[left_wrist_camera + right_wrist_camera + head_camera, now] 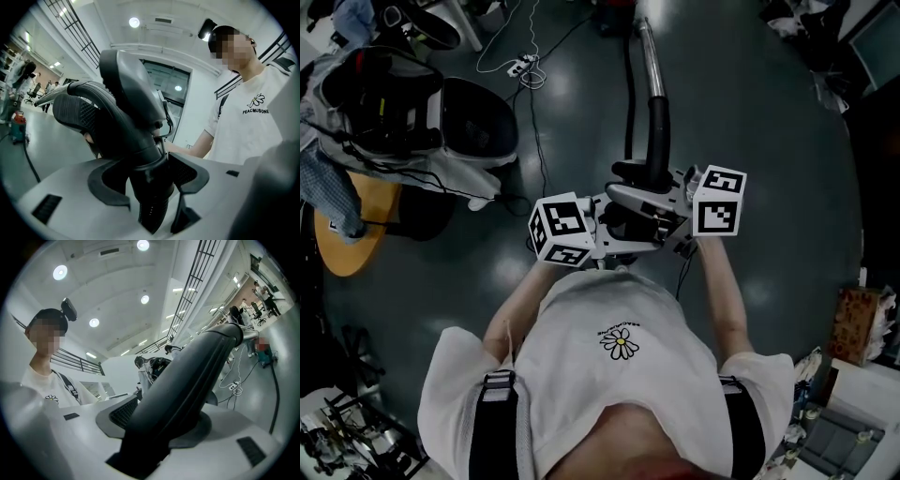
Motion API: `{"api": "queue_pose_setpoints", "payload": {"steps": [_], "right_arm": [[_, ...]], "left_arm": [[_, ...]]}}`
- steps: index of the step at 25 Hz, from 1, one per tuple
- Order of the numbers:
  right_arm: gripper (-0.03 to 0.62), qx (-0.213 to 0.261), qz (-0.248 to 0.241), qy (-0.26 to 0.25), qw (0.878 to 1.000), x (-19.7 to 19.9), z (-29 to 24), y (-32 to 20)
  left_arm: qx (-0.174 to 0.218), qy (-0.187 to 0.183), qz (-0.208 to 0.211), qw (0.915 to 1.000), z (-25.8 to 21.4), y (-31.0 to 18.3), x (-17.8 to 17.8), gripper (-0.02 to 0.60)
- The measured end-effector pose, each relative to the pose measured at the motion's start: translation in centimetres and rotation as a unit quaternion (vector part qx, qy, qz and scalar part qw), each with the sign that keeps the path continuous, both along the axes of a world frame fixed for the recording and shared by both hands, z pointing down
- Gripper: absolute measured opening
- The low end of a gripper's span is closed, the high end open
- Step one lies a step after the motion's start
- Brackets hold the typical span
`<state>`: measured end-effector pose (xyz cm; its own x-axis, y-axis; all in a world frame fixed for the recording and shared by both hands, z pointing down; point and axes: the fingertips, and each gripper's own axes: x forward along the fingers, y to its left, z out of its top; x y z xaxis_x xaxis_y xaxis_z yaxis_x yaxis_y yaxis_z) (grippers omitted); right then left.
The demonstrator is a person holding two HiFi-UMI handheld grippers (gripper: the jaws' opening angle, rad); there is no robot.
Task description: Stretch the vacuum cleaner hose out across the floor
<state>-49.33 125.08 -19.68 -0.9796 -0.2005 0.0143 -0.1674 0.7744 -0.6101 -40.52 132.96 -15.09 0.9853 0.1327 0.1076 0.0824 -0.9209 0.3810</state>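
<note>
Hose (628,98): it lies as a thin black line on the dark floor (769,122). It runs from your grippers toward the top edge of the head view, just beside the metal tube (652,61).
Left of the hose: an office chair (478,117) stands near it. Closer in, a black cable (534,131) trails across the floor, apart from the hose.
Power strip (525,66): it sits on the floor with white leads, up beyond the chair.
Edges: a round wooden table (352,230) is at your far left and a cardboard box (858,323) at your far right, both well apart from the hose.
Handle (657,141): this black curved grip at the hose's near end is held off the floor in front of your chest and joins the metal tube.
Left gripper (151,185): your jaws are closed on the handle's lower ribbed end, with the dark pads (108,187) against either side of it.
Right gripper (157,425): your jaws are clamped on the handle's thick black shaft, which rises from between them toward the tube.
</note>
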Motion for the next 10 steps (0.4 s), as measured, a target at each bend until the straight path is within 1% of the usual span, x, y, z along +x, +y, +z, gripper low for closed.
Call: {"api": "queue_pose_setpoints", "payload": {"steps": [10], "right_arm": [[0.198,-0.019,0.01,-0.005,1.0,0.53,0.68,0.17]], "left_arm": [[-0.018,-0.005,0.009,0.9998,0.47,0.5,0.34,0.256]]}}
